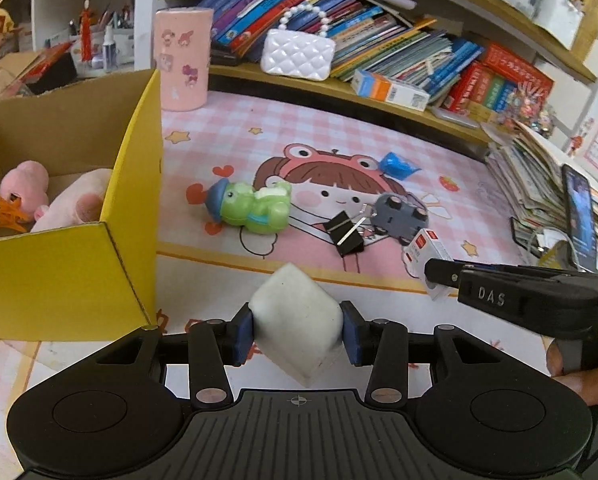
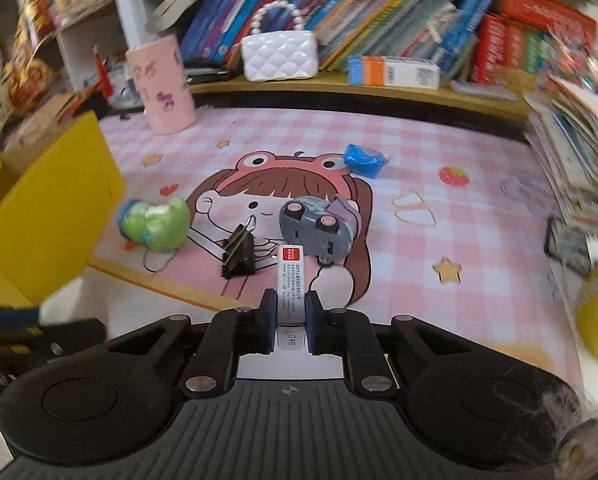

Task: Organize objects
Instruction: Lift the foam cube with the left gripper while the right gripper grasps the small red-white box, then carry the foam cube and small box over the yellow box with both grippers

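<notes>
White foam block [image 1: 299,320], squeezed between the left gripper [image 1: 297,334] pads, hangs just right of the yellow box [image 1: 59,276]. Right gripper [image 2: 291,320] is clamped on a small white carton [image 2: 290,280]. Gripped by its corners, the foam may twist free.

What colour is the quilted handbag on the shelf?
Glossy white quilted handbag with a pearl-bead handle, clearest in the left wrist view.
</notes>
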`<act>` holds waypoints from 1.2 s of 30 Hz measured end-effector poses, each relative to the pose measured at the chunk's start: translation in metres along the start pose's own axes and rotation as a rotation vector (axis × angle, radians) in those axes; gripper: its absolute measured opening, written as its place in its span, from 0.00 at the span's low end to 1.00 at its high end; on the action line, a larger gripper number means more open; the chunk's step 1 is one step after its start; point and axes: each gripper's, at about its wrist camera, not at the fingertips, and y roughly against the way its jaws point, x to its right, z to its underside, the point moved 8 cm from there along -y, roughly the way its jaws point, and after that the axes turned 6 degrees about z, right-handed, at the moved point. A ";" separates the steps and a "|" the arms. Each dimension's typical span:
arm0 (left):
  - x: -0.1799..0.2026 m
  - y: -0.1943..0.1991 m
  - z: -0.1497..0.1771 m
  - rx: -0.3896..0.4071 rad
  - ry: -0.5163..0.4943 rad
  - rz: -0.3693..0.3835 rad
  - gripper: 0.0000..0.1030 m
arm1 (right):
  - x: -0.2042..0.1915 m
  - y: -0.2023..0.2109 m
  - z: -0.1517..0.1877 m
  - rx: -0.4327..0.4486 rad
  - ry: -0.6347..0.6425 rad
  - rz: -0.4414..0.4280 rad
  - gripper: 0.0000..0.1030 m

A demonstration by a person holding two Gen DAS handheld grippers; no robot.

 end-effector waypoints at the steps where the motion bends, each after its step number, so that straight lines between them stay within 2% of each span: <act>1: 0.001 0.003 0.002 0.002 -0.005 0.006 0.41 | -0.001 0.005 0.001 -0.003 -0.021 0.000 0.13; 7: 0.000 0.023 0.012 0.016 -0.007 0.048 0.41 | -0.013 0.038 0.012 0.003 -0.079 0.008 0.13; 12: -0.016 0.037 0.019 0.014 0.056 0.082 0.41 | -0.031 0.061 0.026 0.014 -0.091 0.036 0.13; 17: -0.029 0.059 0.028 0.044 0.027 0.069 0.41 | -0.055 0.081 0.045 0.016 -0.090 0.059 0.13; 22: -0.045 0.086 0.037 0.071 -0.007 0.065 0.41 | -0.089 0.096 0.058 0.023 -0.055 0.059 0.13; 36: -0.122 0.158 0.071 0.097 0.059 0.030 0.41 | -0.200 0.128 0.095 0.032 0.040 -0.014 0.13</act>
